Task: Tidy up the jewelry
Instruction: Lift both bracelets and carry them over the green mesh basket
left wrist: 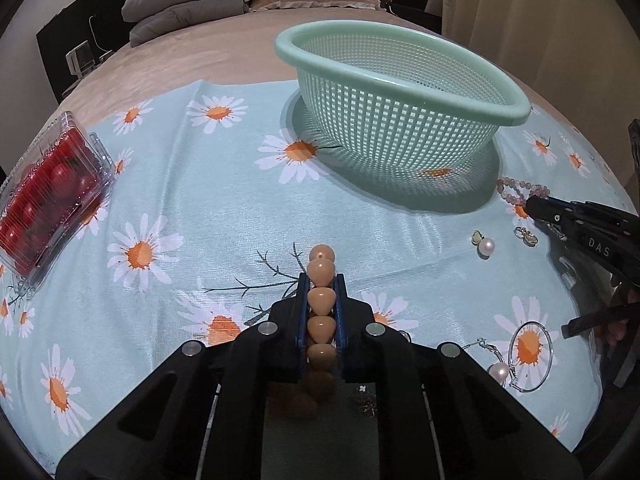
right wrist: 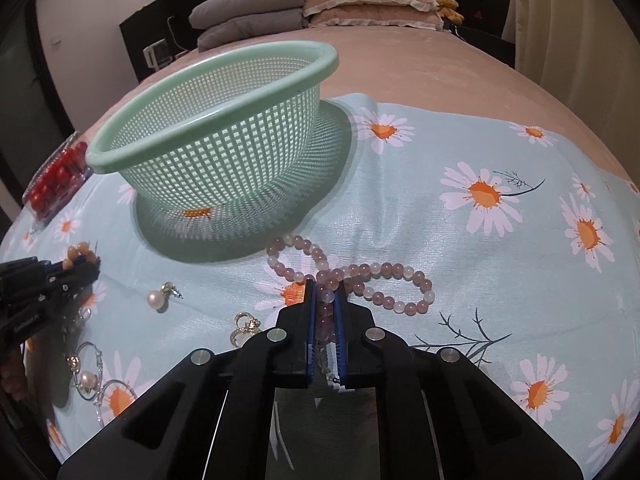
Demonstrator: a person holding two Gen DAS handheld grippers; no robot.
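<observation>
Pale blue daisy-print cloth (left wrist: 224,216) spread over a tan bedspread (right wrist: 420,64), creased in long folds. Behind it, grey folded quilts (right wrist: 248,12) and frilled beige pillows (right wrist: 372,0) stacked at the head of the bed; cream curtain (right wrist: 580,20) hanging on the right.

Sitting on the cloth, mint-green mesh basket (left wrist: 400,92), upright, casting a round shadow. Far left, at the cloth's edge, clear plastic box of red cherry tomatoes (left wrist: 48,196), lid shut.

Left gripper (left wrist: 321,284) clamped narrowly on an orange bead bracelet (left wrist: 321,276), beads lined up between the blue pads (left wrist: 303,300) and poking past the tips, held just above the cloth, well short of the basket.

Right gripper (right wrist: 324,296) closed tight on a pink bead bracelet (right wrist: 360,276), most of the strand looped in a figure-eight on the cloth just ahead of the tips, one end of the loop touching the basket's shadow.

Scattered between the two tools: pearl drop earring (left wrist: 484,245), small gold ring-like piece (right wrist: 246,326), large silver hoop (left wrist: 532,354) with a pearl pendant (left wrist: 498,372) beside it. Tiny gold trinket (left wrist: 366,400) below the left tool, too blurred to name.
</observation>
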